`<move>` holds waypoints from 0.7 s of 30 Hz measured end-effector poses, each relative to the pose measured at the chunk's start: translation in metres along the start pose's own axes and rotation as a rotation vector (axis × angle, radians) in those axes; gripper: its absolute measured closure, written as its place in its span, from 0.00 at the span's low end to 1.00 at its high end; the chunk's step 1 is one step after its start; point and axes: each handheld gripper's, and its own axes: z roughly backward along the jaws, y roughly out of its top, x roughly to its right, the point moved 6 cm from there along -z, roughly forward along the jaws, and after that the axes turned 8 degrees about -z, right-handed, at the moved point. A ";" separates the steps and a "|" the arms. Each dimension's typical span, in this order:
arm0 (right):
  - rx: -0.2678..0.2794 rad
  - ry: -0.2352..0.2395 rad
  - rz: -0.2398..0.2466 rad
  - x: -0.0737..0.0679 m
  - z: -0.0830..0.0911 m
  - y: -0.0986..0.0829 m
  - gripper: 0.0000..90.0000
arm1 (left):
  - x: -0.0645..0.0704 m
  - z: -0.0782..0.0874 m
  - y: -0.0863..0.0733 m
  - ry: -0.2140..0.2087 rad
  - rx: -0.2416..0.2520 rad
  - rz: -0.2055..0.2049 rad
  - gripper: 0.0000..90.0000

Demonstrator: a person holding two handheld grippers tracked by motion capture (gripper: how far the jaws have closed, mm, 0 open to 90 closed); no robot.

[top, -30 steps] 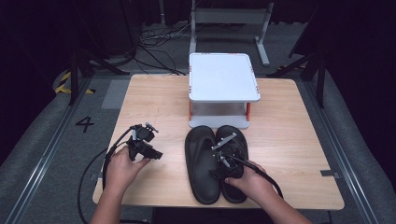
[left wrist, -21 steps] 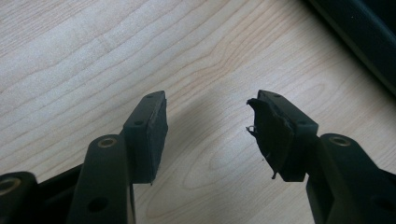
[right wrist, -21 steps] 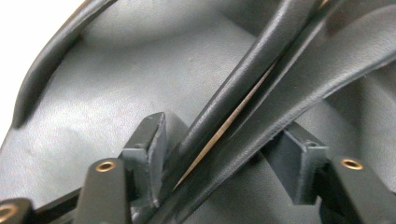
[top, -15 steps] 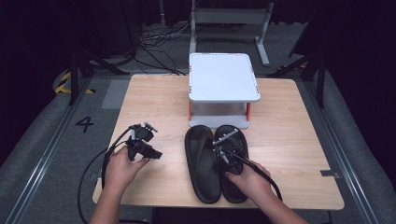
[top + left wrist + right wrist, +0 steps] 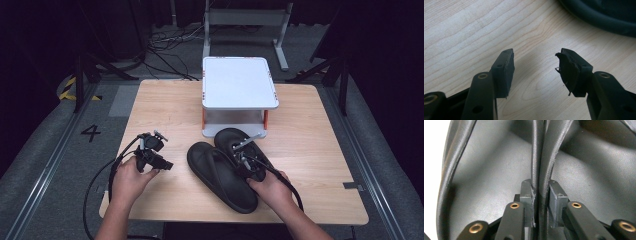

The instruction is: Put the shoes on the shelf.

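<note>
Two black sandals [image 5: 222, 172] side by side on the table [image 5: 165, 100], just in front of a white stand [image 5: 239, 82], toes toward it, touching along their inner edges. Right gripper [image 5: 247, 160] over the right-hand sandal [image 5: 235, 142], jaws closed narrow on two straps [image 5: 541, 157] pinched together between the pads [image 5: 527, 192], seen close in the right gripper view with the dark footbed behind. Right hand [image 5: 270, 187] at the heel end, near the table's front edge. Left gripper [image 5: 152, 157] well left of the sandals, low over bare wood, held in the left hand [image 5: 131, 177]. Jaws wide apart and holding nothing in the left gripper view, one pad [image 5: 567, 71] torn and frayed at its edge, a sandal rim [image 5: 599, 17] curving across the upper right corner. Cables trailing from both grippers toward the front edge.
</note>
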 end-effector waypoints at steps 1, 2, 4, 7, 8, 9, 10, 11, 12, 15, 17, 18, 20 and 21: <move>0.013 0.004 -0.008 0.002 0.002 0.002 0.85 | 0.000 0.000 0.000 0.001 0.001 0.000 0.52; 0.019 0.012 -0.022 0.004 0.005 0.004 0.85 | -0.001 0.001 0.000 0.007 0.001 -0.003 0.52; 0.040 0.018 -0.044 0.010 0.010 0.008 0.85 | -0.001 0.001 0.000 0.004 0.002 -0.001 0.52; 0.073 0.014 -0.074 0.018 0.018 0.016 0.85 | -0.002 0.001 0.000 0.009 -0.002 -0.007 0.52; 0.080 0.020 -0.088 0.021 0.020 0.018 0.85 | -0.002 0.000 0.000 0.003 -0.002 -0.002 0.52; 0.089 0.025 -0.104 0.024 0.022 0.021 0.85 | -0.002 0.000 0.000 0.003 -0.002 -0.002 0.52; 0.100 0.023 -0.117 0.028 0.024 0.024 0.85 | -0.001 0.000 0.000 0.003 -0.001 -0.001 0.52; 0.108 0.019 -0.124 0.031 0.025 0.026 0.85 | -0.001 0.000 0.000 0.003 -0.001 -0.001 0.52; 0.117 0.015 -0.147 0.036 0.026 0.030 0.85 | -0.001 0.000 0.000 0.002 -0.001 -0.001 0.52; 0.137 0.008 -0.198 0.046 0.027 0.039 0.85 | -0.002 0.000 0.000 0.002 -0.002 0.001 0.52; 0.147 0.008 -0.218 0.049 0.027 0.042 0.85 | -0.002 0.000 0.000 0.005 -0.003 -0.001 0.52; 0.154 0.008 -0.234 0.051 0.027 0.044 0.85 | -0.002 0.000 0.000 0.004 -0.003 -0.001 0.52; 0.164 0.002 -0.269 0.057 0.024 0.051 0.85 | -0.002 0.000 0.000 0.005 -0.004 -0.003 0.52; 0.165 0.003 -0.285 0.059 0.022 0.053 0.85 | -0.002 0.000 0.000 0.007 -0.005 -0.005 0.54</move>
